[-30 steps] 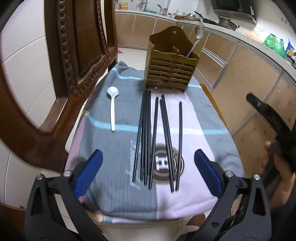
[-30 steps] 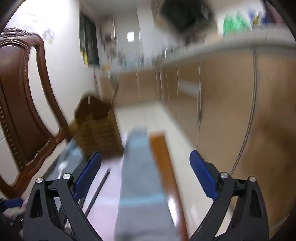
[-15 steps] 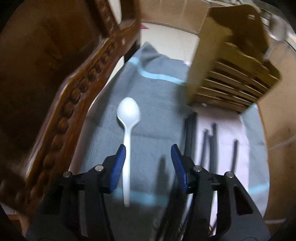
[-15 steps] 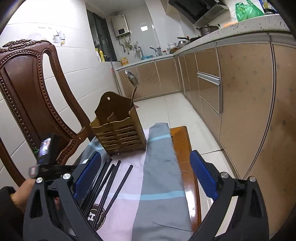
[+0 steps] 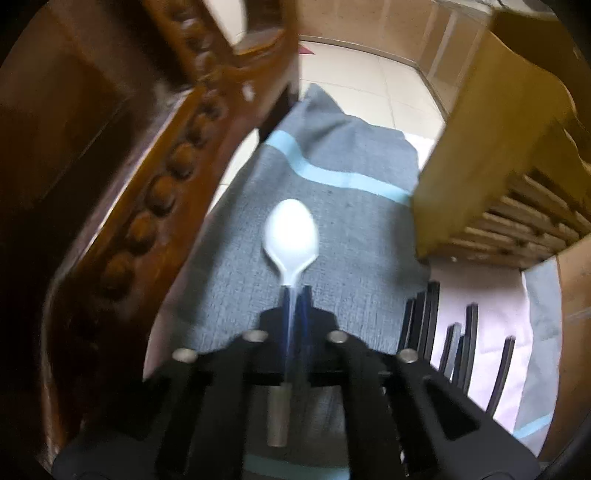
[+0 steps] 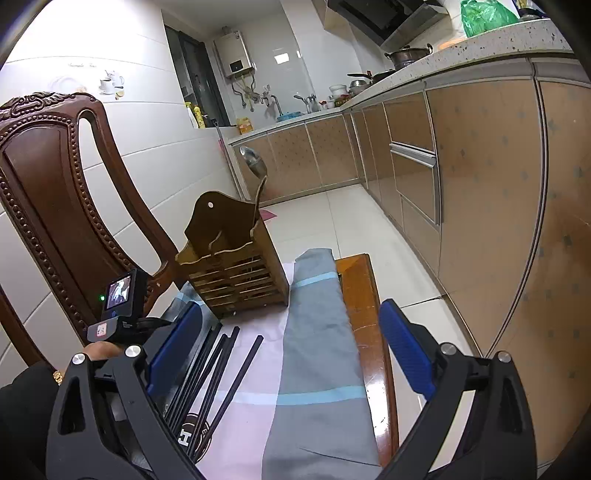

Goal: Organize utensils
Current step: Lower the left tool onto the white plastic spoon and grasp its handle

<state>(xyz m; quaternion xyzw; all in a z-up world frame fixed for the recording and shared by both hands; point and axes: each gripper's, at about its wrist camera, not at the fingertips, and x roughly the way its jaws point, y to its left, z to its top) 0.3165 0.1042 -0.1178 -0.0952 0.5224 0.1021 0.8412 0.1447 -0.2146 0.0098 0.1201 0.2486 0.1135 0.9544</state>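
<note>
Because your left gripper (image 5: 294,295) has its jaws pinching the white spoon (image 5: 291,236) by the handle, bowl forward over the cloth (image 5: 343,229), it can reach the wooden holder (image 6: 236,273); your right gripper (image 6: 291,350) waits with jaws spread beside the chopsticks (image 6: 221,369).

Home kitchen: cabinets (image 6: 413,162), sink tap (image 6: 273,101), range hood (image 6: 384,16)

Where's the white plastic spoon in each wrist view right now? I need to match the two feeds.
Left wrist: white plastic spoon at centre, bowl pointing away, handle clamped in the left claw.
Right wrist: not in it; the spot lies behind the left claw's camera.
Shared landmark: wooden utensil holder; black chopsticks lie before it.
</note>
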